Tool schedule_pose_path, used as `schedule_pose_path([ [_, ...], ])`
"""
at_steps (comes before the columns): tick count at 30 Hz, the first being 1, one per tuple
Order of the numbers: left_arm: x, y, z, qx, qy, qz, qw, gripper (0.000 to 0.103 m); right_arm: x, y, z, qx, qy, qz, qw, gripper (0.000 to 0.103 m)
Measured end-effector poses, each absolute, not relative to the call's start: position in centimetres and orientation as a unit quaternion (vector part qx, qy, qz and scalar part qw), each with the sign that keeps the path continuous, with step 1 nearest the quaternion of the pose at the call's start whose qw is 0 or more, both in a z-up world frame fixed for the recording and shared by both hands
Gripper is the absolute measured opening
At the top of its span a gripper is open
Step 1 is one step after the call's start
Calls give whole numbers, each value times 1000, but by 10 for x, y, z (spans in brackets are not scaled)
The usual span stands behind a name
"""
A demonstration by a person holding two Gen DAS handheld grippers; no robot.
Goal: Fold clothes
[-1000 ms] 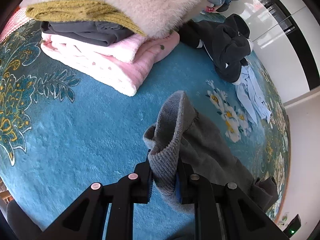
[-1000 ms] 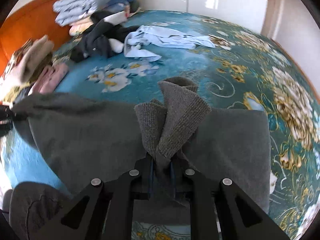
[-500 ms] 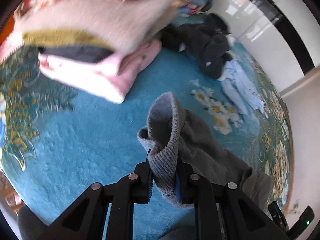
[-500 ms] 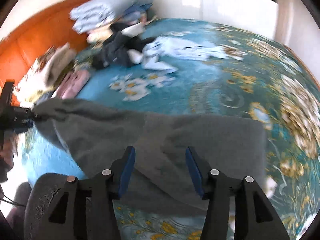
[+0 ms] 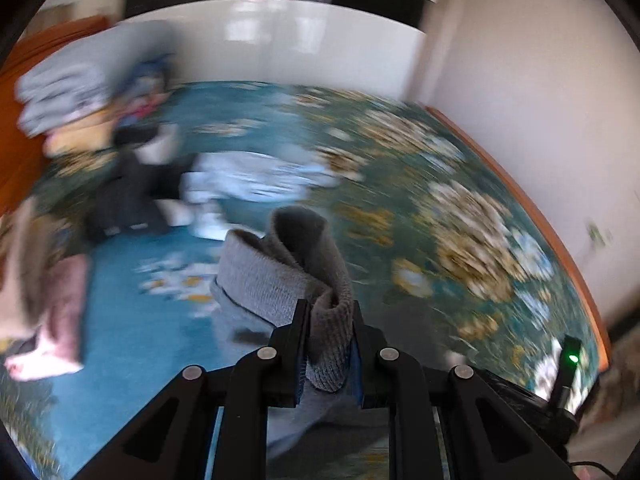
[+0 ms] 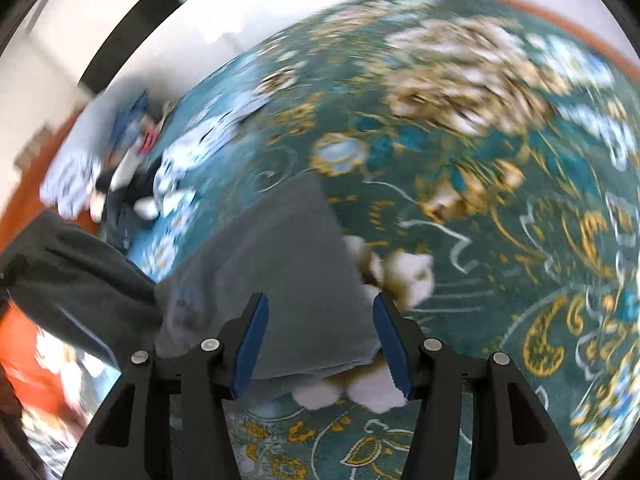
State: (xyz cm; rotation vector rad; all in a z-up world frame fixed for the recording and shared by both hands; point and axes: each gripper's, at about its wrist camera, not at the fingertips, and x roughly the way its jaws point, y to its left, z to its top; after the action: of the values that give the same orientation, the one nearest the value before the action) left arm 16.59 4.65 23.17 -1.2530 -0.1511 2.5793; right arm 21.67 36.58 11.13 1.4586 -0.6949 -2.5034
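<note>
My left gripper is shut on the ribbed hem of a grey knit garment, which bunches up above the jaws and hangs down below them. My right gripper is open and empty, just above the same grey garment, which lies flat on the blue floral bedspread. The garment's far end lifts off to the left. Both views are blurred by motion.
A dark garment and a light blue one lie crumpled further back. A stack of folded clothes sits at the left, another pile by the orange headboard. The bed edge and wall are at the right.
My right gripper let go of the grey garment's hem and now hangs open over the flat part. My left gripper swung round to the right, still holding the hem.
</note>
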Motion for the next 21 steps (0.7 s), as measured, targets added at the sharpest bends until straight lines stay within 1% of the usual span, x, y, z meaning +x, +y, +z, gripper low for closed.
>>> schedule_pose_path([
  [3,155,110,203,-466,-31,864,186,18,218,378,104,491,-237,-835,71,56],
  [9,147,186,129,-561,0,805,196,19,224,402,87,503,-253,-825,53,56],
  [10,149,191,122,-570,5,798,195,22,226,406,84,505,-253,-823,48,56],
  [11,151,195,116,-579,8,791,195,29,227,411,82,507,-254,-822,44,56],
  [12,152,196,111,-589,-2,783,201,38,229,414,79,509,-256,-821,40,56],
  [13,152,197,107,-599,-12,774,206,42,230,417,77,511,-259,-819,36,56],
  [15,155,196,103,-609,-43,761,221,55,233,423,73,513,-265,-816,30,56],
  [19,161,170,121,-601,-107,751,252,58,234,427,73,511,-276,-814,29,56],
  [21,162,139,130,-584,-146,761,242,64,235,424,77,505,-280,-816,38,56],
])
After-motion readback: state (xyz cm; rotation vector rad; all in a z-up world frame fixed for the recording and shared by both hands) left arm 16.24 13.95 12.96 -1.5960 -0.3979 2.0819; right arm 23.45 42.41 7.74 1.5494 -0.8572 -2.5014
